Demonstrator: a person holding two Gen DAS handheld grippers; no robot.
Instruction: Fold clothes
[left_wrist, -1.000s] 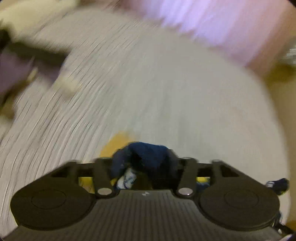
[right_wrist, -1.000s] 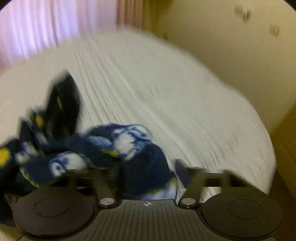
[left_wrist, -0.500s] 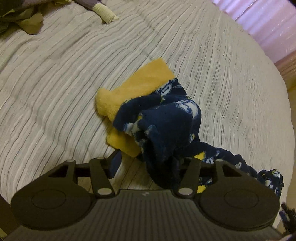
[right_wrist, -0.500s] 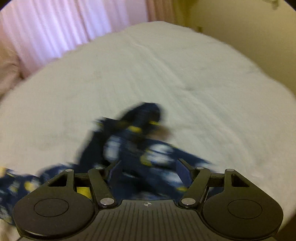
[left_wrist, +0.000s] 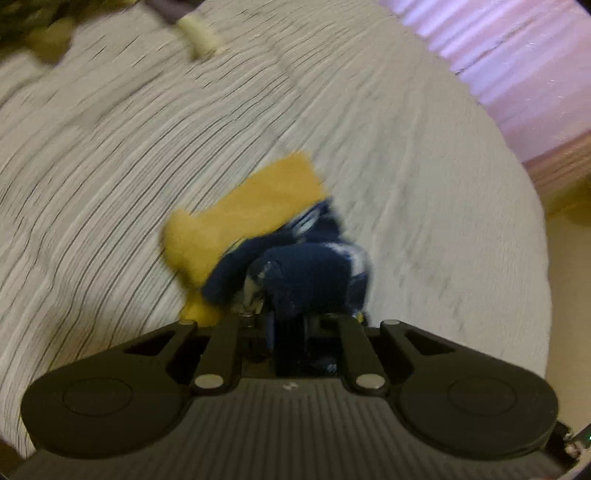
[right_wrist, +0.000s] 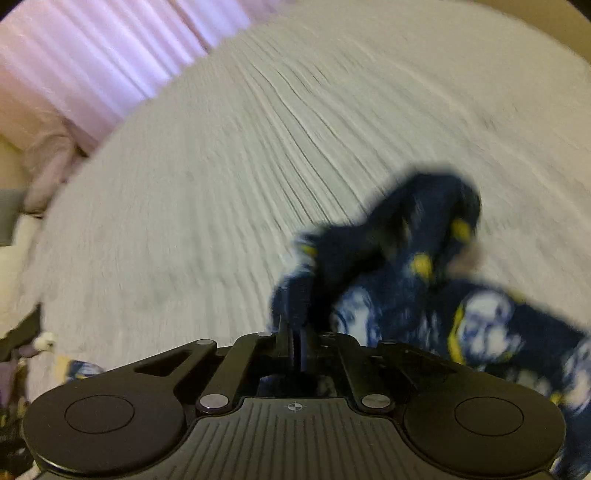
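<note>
Currently: left tool (left_wrist: 288, 317) and right tool (right_wrist: 295, 332) each pinching navy printed garment (right_wrist: 406, 280) over bed (right_wrist: 221, 184). Advice: spread apart, pull taut, lay flat.

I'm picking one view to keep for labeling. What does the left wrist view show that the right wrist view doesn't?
Left only: the garment's yellow part and a blurred clothes pile at the top left. Right only: the garment's patterned length trailing rightward and a grey object at the left edge. Both: the navy garment, striped bed, pink curtain, and each hand-held gripper shut on fabric.
</note>
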